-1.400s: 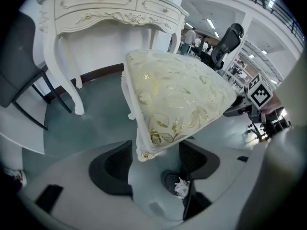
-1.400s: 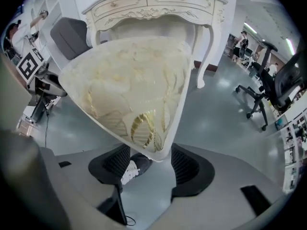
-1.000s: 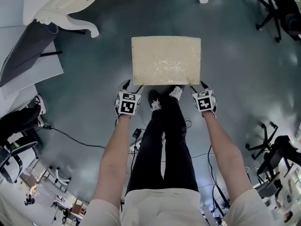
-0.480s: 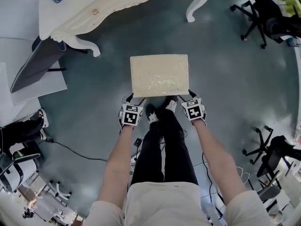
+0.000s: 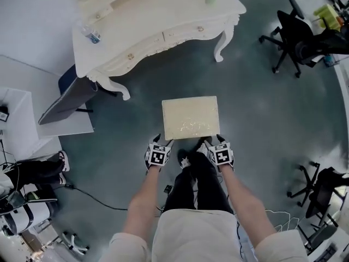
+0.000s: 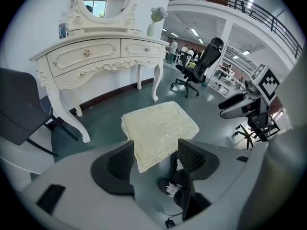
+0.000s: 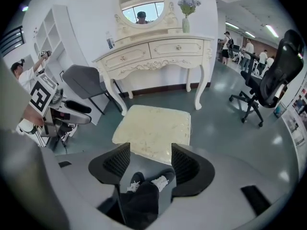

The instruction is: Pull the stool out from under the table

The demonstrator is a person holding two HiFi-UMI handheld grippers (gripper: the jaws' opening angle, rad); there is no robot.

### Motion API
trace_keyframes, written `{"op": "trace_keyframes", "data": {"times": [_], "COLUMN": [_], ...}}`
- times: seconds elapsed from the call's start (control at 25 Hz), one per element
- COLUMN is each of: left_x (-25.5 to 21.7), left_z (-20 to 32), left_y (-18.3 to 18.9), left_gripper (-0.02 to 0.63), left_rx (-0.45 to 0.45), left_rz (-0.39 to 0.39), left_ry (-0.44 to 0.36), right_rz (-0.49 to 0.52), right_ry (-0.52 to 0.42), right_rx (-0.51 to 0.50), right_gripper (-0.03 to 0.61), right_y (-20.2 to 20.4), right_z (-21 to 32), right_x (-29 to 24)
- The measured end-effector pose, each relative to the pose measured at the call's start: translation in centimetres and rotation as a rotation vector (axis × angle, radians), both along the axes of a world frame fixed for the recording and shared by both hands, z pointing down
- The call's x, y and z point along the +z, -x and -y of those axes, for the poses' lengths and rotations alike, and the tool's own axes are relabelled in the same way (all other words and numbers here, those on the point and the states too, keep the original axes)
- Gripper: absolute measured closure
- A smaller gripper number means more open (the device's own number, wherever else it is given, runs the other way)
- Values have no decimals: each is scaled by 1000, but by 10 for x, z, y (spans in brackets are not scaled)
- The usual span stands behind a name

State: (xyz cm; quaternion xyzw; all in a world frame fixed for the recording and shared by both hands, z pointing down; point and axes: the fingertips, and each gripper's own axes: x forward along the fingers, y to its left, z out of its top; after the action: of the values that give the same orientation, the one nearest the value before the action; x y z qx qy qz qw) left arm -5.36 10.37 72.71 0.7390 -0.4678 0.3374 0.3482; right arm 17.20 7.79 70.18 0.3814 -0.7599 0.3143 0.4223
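Note:
The stool (image 5: pixel 191 117), with a cream cushioned top, stands on the grey-green floor in front of the white dressing table (image 5: pixel 158 31), fully outside it. My left gripper (image 5: pixel 158 141) hovers at its near left corner and my right gripper (image 5: pixel 218 140) at its near right corner. In the left gripper view the left gripper (image 6: pixel 154 158) is open, with the stool (image 6: pixel 160 128) lower down beyond the pads. The right gripper (image 7: pixel 150 160) is open too, with the stool (image 7: pixel 153 128) ahead and only shoes and floor between the pads.
The person's legs and shoes (image 5: pixel 191 160) stand just behind the stool. A grey chair (image 5: pixel 68 100) leans left of the table. Black office chairs (image 5: pixel 297 37) stand at the right. A cable (image 5: pixel 92 198) runs over the floor at the near left.
The head view has pulled up and back, so the whole table now shows and the stool looks smaller. Both grippers stay by the stool's near corners.

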Motion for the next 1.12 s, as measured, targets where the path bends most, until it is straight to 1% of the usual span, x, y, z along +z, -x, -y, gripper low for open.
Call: {"op": "trace_keyframes", "data": {"times": [0.16, 0.24, 0.36, 0.52, 0.6, 0.76, 0.84, 0.96, 1.04, 1.12], "left_x": [-24, -37, -62, -106, -125, -149, -158, -174, -184, -194], "left_z": [14, 23, 28, 30, 25, 18, 13, 8, 5, 3], "left_y": [5, 1, -5, -14, -12, 0, 4, 5, 0, 2], "left_gripper": [313, 313, 313, 313, 313, 313, 313, 313, 313, 313], "left_rx": [27, 24, -12, -71, -98, -229, -275, -285, -264, -261], "left_rz": [6, -9, -45, -80, -81, -89, -90, -111, -134, -148], "left_ry": [-7, -24, -36, -92, -122, -134, -136, -153, -155, -169], "right_rz": [18, 18, 15, 18, 41, 99, 133, 184, 225, 242], "right_ry": [-40, -63, -105, -104, -109, -146, -157, -152, -125, -113], "right_rx": [66, 99, 119, 124, 137, 129, 139, 180, 183, 182], "right_gripper": [282, 282, 282, 282, 282, 282, 282, 281, 282, 282], "right_y": [0, -5, -8, -9, -1, 20, 25, 29, 34, 38], "right_z": [2, 1, 2, -1, -1, 11, 12, 9, 4, 0], "right_x": [-45, -64, -81, -93, -105, -131, -142, -152, -154, -154]}}
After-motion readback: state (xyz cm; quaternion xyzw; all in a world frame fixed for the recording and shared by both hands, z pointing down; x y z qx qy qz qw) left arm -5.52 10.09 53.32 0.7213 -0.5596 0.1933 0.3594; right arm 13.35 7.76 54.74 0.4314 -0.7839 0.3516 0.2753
